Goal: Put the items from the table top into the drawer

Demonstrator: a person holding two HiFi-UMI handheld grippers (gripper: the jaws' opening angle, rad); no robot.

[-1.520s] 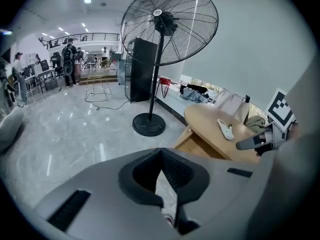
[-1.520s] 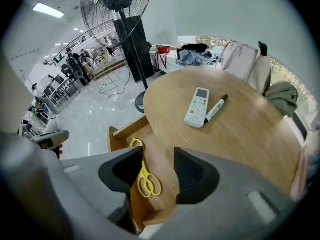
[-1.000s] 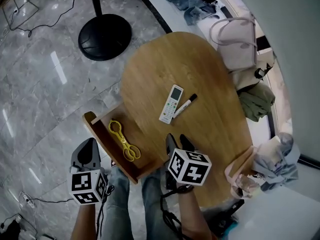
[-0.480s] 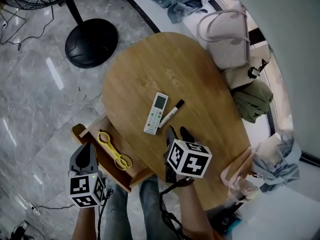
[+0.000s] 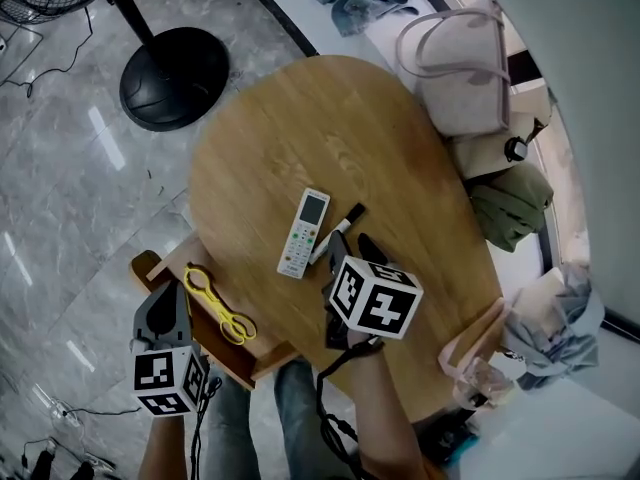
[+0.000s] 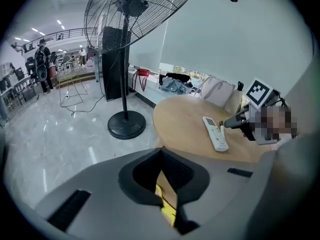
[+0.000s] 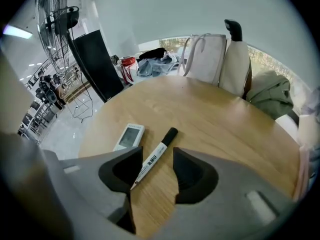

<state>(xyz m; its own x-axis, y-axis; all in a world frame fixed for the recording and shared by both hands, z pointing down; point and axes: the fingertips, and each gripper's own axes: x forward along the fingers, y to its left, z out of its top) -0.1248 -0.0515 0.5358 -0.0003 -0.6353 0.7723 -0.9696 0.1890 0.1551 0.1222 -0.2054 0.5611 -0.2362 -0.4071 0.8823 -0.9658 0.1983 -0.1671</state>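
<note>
Right gripper (image 7: 157, 151): jaws apart, unclenched, astride the tail of the marker (image 7: 150, 165), a light, stiff, slick-barrelled pen flat on the table (image 7: 210, 119), cap toward 1 o'clock, best pinched mid-barrel; left gripper (image 6: 160, 151) tips together, empty.

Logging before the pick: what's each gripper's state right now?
Left gripper: closed, empty.
Right gripper: open, marker between its jaws, not gripped.

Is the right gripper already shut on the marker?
No: the right gripper's jaws stand apart, with the marker lying loose on the table.
</note>
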